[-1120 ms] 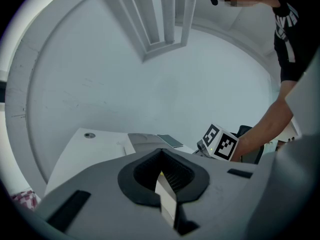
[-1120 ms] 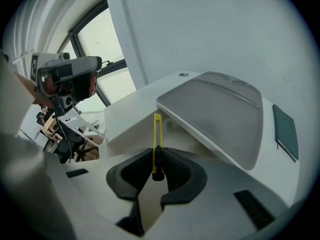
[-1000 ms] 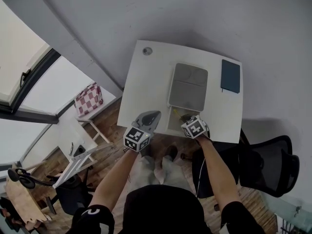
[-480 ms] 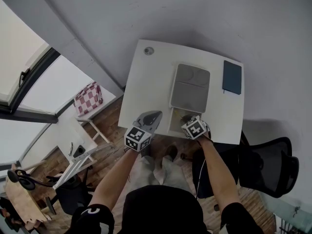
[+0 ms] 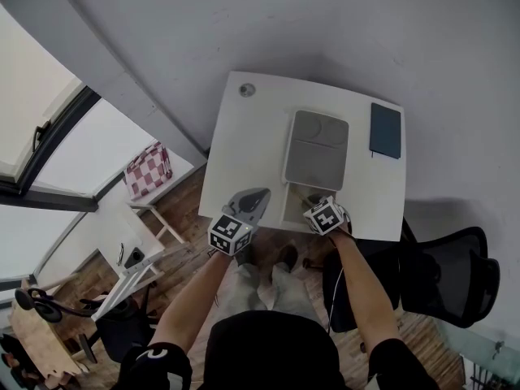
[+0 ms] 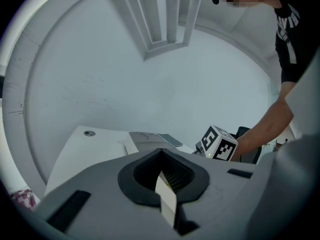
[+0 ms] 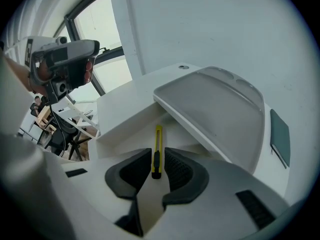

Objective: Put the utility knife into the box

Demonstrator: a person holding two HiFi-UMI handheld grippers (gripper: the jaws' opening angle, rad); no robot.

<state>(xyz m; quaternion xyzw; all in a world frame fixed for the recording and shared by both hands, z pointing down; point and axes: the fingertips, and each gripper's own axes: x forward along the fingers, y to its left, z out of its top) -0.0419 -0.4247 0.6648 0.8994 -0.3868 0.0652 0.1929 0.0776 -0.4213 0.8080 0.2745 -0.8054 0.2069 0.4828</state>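
A yellow utility knife (image 7: 157, 154) with a black slider points away from me inside the open white box (image 7: 125, 129). Its near end sits between the pads of my right gripper (image 7: 158, 151), which looks shut on it. In the head view the right gripper (image 5: 315, 205) is low over the box's front part (image 5: 294, 205), and its marker cube hides the knife. The grey lid (image 5: 315, 150) stands tipped back behind it. My left gripper (image 5: 252, 197) hovers shut and empty at the table's front edge, left of the box, and its jaws (image 6: 161, 151) meet at the tips.
A dark notebook (image 5: 385, 130) lies at the table's back right corner. A round grommet (image 5: 246, 89) sits at the back left. A black office chair (image 5: 455, 275) stands to the right of the white table (image 5: 244, 145), and a checked stool (image 5: 149, 167) to its left.
The right gripper has settled slightly lower over the box's front. A yellow sliver of knife seen ahead of it a second ago is now hidden. The left gripper has barely moved.
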